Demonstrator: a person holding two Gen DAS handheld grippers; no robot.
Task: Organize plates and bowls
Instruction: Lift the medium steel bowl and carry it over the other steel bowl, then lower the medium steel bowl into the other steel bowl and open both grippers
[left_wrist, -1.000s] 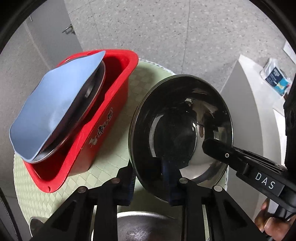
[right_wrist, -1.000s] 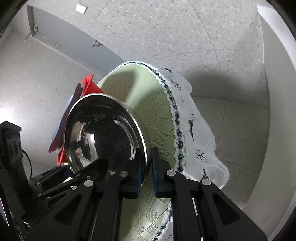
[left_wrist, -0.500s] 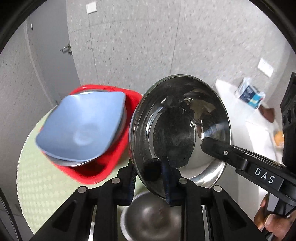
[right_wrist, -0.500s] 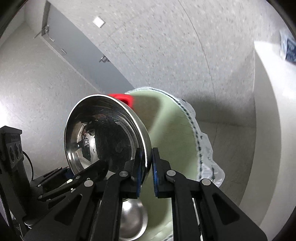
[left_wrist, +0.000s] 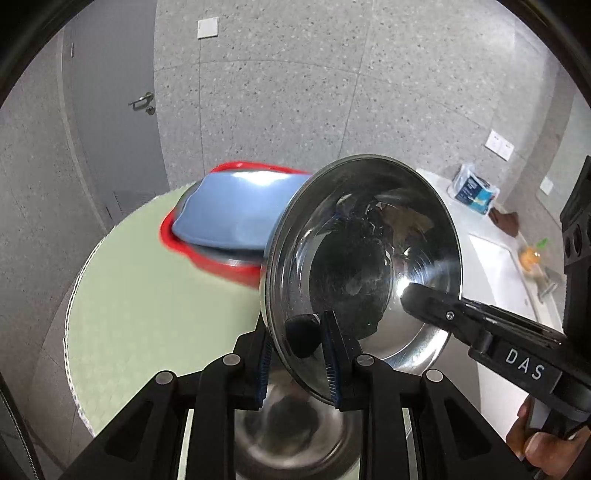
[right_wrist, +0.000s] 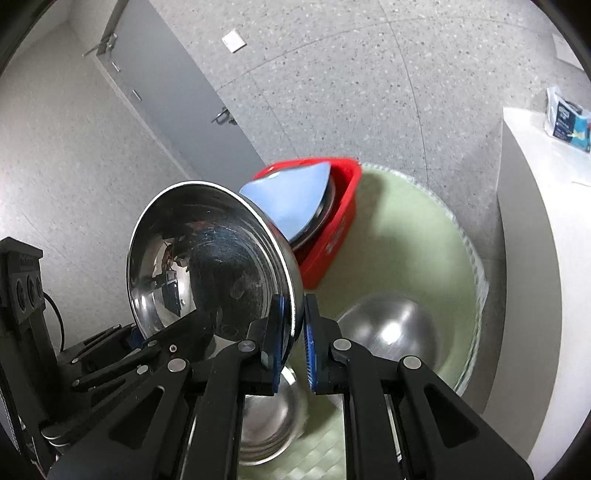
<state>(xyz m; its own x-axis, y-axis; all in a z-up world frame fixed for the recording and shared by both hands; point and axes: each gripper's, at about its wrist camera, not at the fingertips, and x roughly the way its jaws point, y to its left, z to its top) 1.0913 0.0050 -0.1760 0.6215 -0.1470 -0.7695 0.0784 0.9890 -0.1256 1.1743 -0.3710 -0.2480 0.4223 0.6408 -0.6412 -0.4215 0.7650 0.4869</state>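
Both hand-held grippers, left (left_wrist: 297, 360) and right (right_wrist: 293, 338), pinch the steel bowl's (left_wrist: 364, 258) rim. Lower it level and centred onto the bowl stack (right_wrist: 271, 424), then release together.

Left wrist view looked along its fingers, close on steel bowl (left_wrist: 364, 254), facing wall and door (left_wrist: 110, 122). Right wrist view looked from the other side at same bowl (right_wrist: 210, 258). Both shared red tub (left_wrist: 236, 267) and round table (right_wrist: 406, 266).
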